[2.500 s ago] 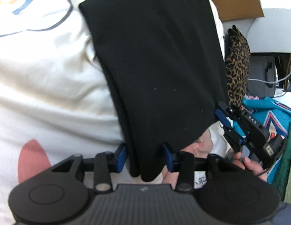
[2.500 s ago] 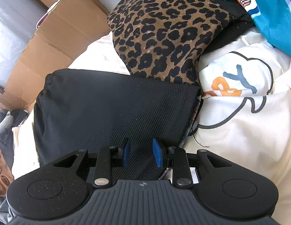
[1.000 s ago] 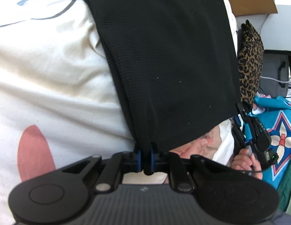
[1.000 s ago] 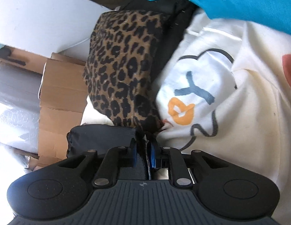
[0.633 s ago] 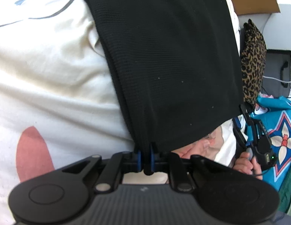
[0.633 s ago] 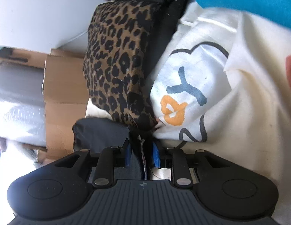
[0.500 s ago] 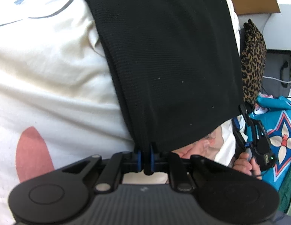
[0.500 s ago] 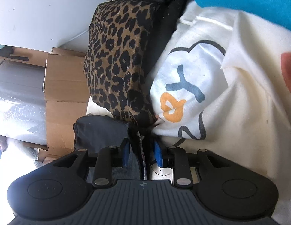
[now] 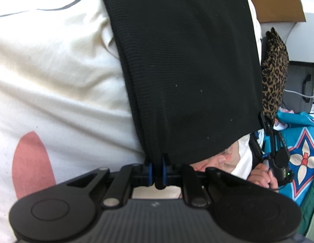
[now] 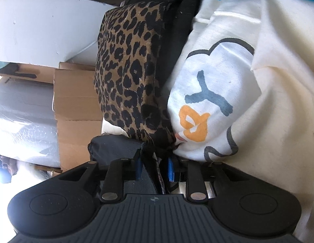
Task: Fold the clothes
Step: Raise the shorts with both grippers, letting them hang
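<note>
The black knit garment [image 9: 187, 64] lies folded on a cream printed sheet [image 9: 55, 93], stretching from the near edge toward the far cardboard box [image 9: 274, 2]. The left gripper [image 9: 156, 170] is clamped tight on the garment's near left corner, where several layers bunch into a thick edge. The right gripper [image 10: 153, 167] has its blue pads a little apart with dark cloth and a label-like strip bunched between them; it looks pinched on the garment's other near corner, though how firmly I cannot tell. A leopard-print cloth [image 10: 132, 77] lies just beyond. The knit looks soft, light and limp, likely to sag between the two holds, so gripping all layers at the corners should keep the fold from slipping apart.
</note>
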Demonstrator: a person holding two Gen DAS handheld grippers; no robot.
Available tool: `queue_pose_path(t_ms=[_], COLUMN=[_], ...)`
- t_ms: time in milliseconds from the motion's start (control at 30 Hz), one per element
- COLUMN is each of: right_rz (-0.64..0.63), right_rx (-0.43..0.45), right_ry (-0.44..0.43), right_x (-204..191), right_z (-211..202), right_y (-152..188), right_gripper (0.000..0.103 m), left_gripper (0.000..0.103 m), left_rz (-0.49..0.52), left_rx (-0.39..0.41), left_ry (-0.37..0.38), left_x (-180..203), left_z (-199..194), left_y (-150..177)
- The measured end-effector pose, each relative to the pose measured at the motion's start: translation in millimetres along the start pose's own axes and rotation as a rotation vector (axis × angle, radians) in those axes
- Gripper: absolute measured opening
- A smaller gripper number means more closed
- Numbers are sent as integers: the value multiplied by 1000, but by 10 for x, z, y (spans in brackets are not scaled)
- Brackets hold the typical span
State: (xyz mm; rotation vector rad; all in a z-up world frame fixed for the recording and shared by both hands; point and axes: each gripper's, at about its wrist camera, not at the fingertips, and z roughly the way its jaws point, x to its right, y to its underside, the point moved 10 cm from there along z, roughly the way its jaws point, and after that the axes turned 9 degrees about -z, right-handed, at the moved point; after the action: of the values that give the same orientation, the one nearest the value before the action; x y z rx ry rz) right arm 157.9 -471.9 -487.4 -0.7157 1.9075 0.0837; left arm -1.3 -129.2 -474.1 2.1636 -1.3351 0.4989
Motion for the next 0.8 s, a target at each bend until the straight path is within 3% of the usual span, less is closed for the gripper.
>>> queue_pose_path(t_ms=[33,367,533,800], right_rz=[-1,-45,-13,-37], right_rx=[-7,-6,-6,12], right_ry=[0,32,18,8], right_x=[9,-17,-12,-254], right_z=[11,22,10,-139], right_y=[3,-4,-10,-26], right_gripper=[16,16,9,6], left_gripper=[11,10,10,9], left_rz=[-1,-8,6,9], left_rx=[-3,-3,4,11], left_ry=[3,12,2,39], left_x=[0,6,41,153], left_z=[2,45,35,-144], left_y=[-4,-40,-40,28])
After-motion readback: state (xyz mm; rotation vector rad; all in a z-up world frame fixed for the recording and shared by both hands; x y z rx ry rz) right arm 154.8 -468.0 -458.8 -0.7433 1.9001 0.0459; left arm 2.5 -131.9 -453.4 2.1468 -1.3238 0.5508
